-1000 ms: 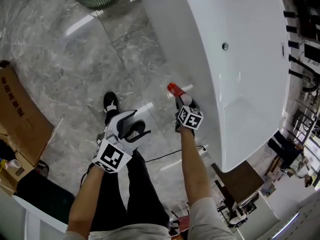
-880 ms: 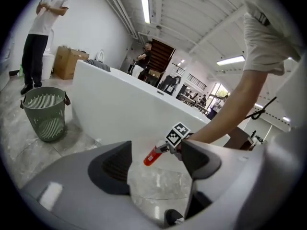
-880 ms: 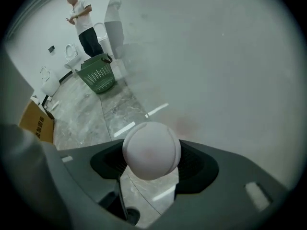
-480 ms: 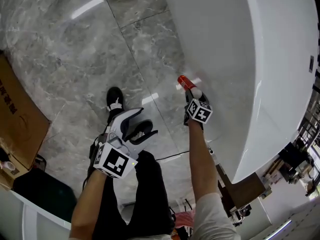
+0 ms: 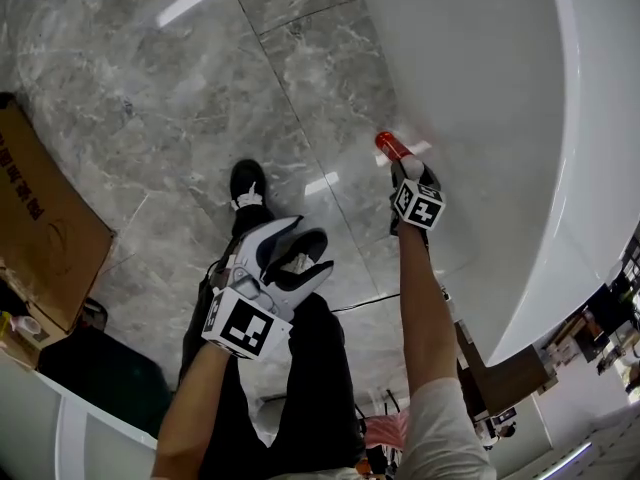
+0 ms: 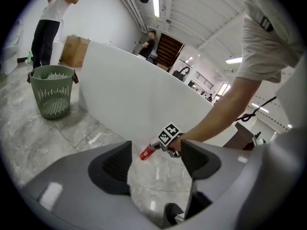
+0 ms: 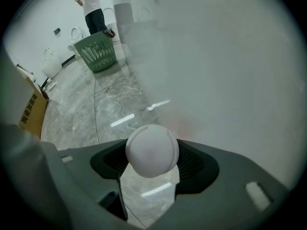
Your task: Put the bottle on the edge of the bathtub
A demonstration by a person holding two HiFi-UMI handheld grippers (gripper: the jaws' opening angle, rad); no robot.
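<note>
The bottle [image 5: 391, 148] is red with a white cap [image 7: 152, 150], the bathtub [image 5: 480, 88] white, the floor [image 5: 150, 98] veined grey

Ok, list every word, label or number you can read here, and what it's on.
Nothing reads clearly.
cardboard box: dark print on its side, too blurred to read.
bottle: no legible label.
marker cubes: black-and-white patterns, no words.
</note>
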